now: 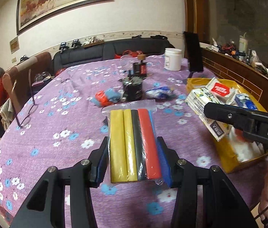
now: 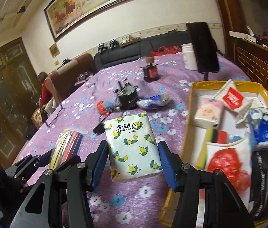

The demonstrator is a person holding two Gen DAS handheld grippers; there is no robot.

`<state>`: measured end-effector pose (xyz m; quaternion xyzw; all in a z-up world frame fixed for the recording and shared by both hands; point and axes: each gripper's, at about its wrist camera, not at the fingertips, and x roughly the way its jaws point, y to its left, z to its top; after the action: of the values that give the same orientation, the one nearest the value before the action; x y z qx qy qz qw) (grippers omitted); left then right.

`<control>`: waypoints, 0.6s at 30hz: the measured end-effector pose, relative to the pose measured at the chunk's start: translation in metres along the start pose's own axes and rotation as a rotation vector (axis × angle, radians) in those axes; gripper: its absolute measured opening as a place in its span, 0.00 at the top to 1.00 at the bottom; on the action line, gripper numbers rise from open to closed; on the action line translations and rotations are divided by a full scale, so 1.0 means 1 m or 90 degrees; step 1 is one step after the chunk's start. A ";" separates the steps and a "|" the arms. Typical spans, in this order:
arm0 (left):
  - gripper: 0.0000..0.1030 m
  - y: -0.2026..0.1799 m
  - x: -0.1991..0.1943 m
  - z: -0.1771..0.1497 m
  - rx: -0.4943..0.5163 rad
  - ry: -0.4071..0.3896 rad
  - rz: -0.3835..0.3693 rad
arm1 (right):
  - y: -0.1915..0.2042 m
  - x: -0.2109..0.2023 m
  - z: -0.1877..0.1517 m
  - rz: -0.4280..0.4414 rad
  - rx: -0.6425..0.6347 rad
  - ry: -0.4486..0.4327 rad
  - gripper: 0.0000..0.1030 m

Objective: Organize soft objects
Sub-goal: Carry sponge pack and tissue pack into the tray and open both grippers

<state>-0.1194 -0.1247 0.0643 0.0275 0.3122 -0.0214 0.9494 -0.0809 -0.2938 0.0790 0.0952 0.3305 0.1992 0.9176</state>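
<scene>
My left gripper (image 1: 135, 159) is shut on a clear bag of coloured foam strips (image 1: 134, 142), yellow, black, red and blue, held above the purple flowered tablecloth. My right gripper (image 2: 134, 159) is shut on a lemon-print tissue pack (image 2: 132, 146), held above the cloth just left of the yellow box (image 2: 189, 125). The tissue pack (image 1: 206, 110) and right gripper's finger (image 1: 229, 115) also show in the left wrist view, over the box's edge. The bag of strips (image 2: 67, 144) shows at the left of the right wrist view.
The yellow box holds several tissue packs (image 2: 208, 114), a sponge (image 2: 219, 135) and a red-and-white bag (image 2: 227, 163). On the cloth lie a black canister (image 2: 128, 98), a blue-white pack (image 2: 153, 100), a red-blue soft item (image 2: 105, 106), glasses (image 1: 27, 114), a white jar (image 1: 173, 58) and a phone on a stand (image 2: 203, 47).
</scene>
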 end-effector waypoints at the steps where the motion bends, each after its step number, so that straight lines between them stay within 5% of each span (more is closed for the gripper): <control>1: 0.55 -0.004 0.000 0.002 0.004 -0.001 -0.006 | -0.004 -0.003 0.001 -0.004 0.006 -0.004 0.44; 18: 0.55 -0.100 0.004 0.037 0.089 -0.005 -0.145 | -0.092 -0.059 0.038 -0.107 0.083 -0.067 0.44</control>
<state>-0.1000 -0.2270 0.0875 0.0580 0.3076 -0.1508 0.9377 -0.0695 -0.4035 0.1133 0.1366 0.3012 0.0942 0.9390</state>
